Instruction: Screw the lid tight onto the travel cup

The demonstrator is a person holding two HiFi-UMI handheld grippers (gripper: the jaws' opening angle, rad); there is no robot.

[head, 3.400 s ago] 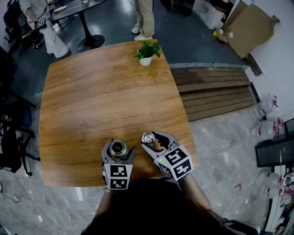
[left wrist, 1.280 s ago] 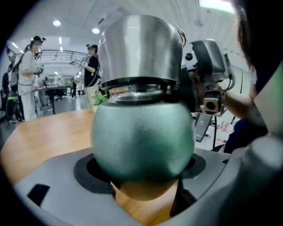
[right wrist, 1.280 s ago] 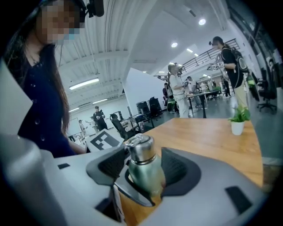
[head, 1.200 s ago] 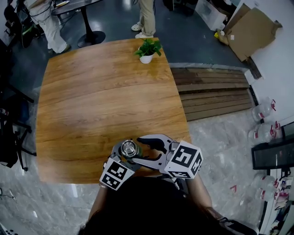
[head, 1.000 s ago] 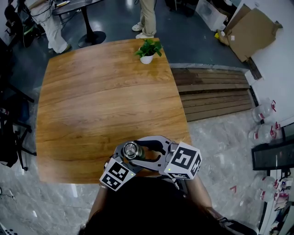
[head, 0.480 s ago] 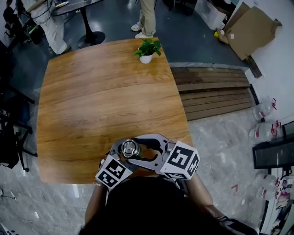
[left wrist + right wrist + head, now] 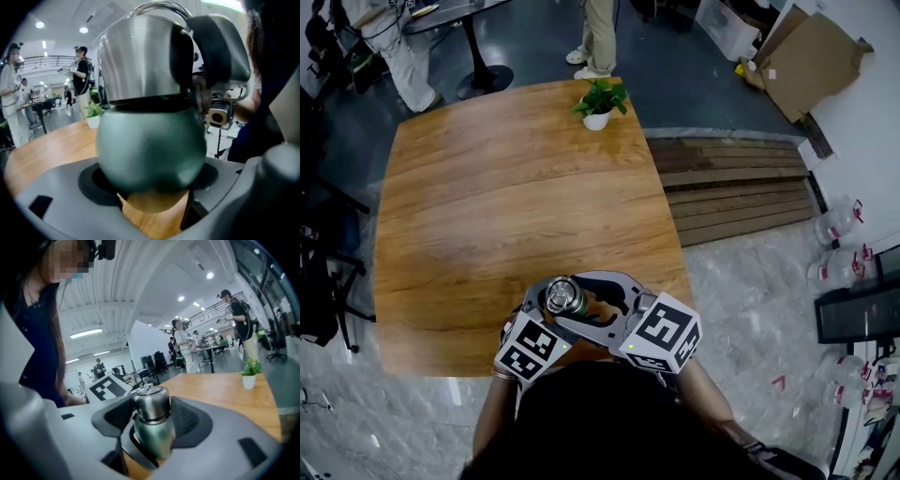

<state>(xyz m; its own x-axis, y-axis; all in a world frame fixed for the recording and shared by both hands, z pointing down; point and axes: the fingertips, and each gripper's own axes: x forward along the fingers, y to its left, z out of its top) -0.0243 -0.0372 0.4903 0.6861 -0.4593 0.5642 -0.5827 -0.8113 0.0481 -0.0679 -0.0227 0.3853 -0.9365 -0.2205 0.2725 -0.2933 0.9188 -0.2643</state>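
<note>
One wooden surface fills the head view. At its near edge the left gripper is clenched, and the right gripper closes in from the other side. The left gripper grasps the green travel cup by its body, upright. A potted plant sits at the far edge. The steel lid rests on the cup's mouth in the right gripper's grasp. Its pads seem to press both sides, though the far contact is hard to make out.

Atop cup the lid, plant behind
</note>
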